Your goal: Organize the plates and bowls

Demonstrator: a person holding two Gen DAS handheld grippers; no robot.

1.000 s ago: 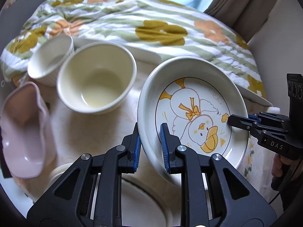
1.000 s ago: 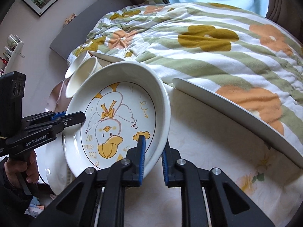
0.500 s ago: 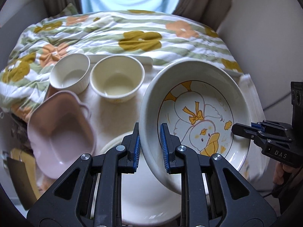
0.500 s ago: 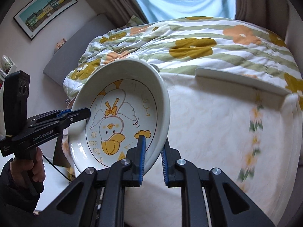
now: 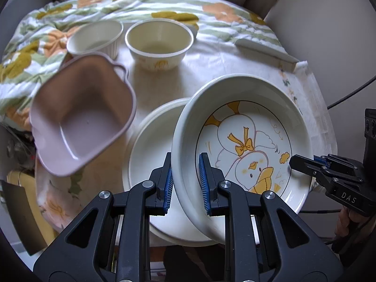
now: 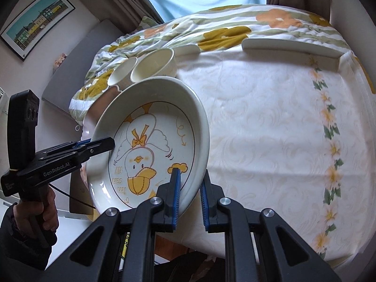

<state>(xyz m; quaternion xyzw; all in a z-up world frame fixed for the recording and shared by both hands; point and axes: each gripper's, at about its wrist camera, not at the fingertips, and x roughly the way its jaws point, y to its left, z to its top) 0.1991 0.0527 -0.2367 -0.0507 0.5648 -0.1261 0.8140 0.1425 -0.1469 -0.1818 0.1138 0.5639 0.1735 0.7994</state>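
Observation:
A deep white plate with a yellow duck drawing [image 5: 246, 141] hangs tilted above the table, held by both grippers. My left gripper [image 5: 185, 166] is shut on its left rim, and in the right wrist view the left gripper [image 6: 110, 143] clamps that rim from the left. My right gripper [image 6: 190, 176] is shut on the duck plate's [image 6: 150, 141] right rim, and the right gripper [image 5: 293, 163] shows at the plate's right edge. A plain white plate [image 5: 150, 145] lies on the table, partly under the duck plate.
A pink handled bowl [image 5: 80, 122] sits at the left. A ribbed white bowl [image 5: 94, 37] and a cream bowl [image 5: 159, 44] stand at the back. The flowered tablecloth [image 6: 270, 129] spreads to the right, with a long white dish [image 6: 291, 49] and a flowered quilt [image 6: 223, 28] beyond.
Both grippers have carried the duck plate back toward the table's near side. The bowls now lie farther off, and the plain white plate has come into view beneath it.

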